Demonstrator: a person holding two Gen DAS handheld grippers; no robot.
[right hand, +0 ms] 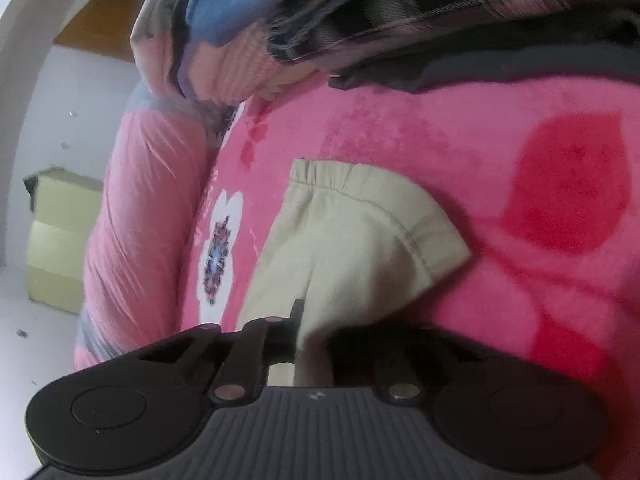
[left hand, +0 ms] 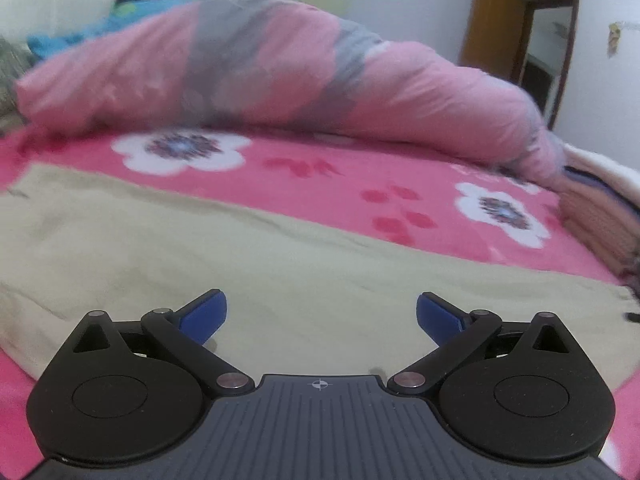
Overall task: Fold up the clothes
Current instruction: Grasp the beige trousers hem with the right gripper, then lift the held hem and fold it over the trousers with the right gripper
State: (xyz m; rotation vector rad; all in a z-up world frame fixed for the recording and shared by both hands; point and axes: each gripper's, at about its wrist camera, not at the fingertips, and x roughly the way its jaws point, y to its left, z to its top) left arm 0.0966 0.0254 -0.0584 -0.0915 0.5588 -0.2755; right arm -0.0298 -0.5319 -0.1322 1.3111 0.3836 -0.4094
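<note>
right gripper [right hand: 310,332]: clamped on cream garment [right hand: 352,240], fingertips buried in cloth
left gripper [left hand: 320,316]: wide, empty, above garment on pink blanket [left hand: 320,172]
right view only: elastic cuff [right hand: 320,172]

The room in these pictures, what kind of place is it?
Most likely a bedroom in a home. A bed with a pink flowered blanket fills the view, a rolled pink quilt lies along it, and a wooden door stands in the white wall behind.
</note>
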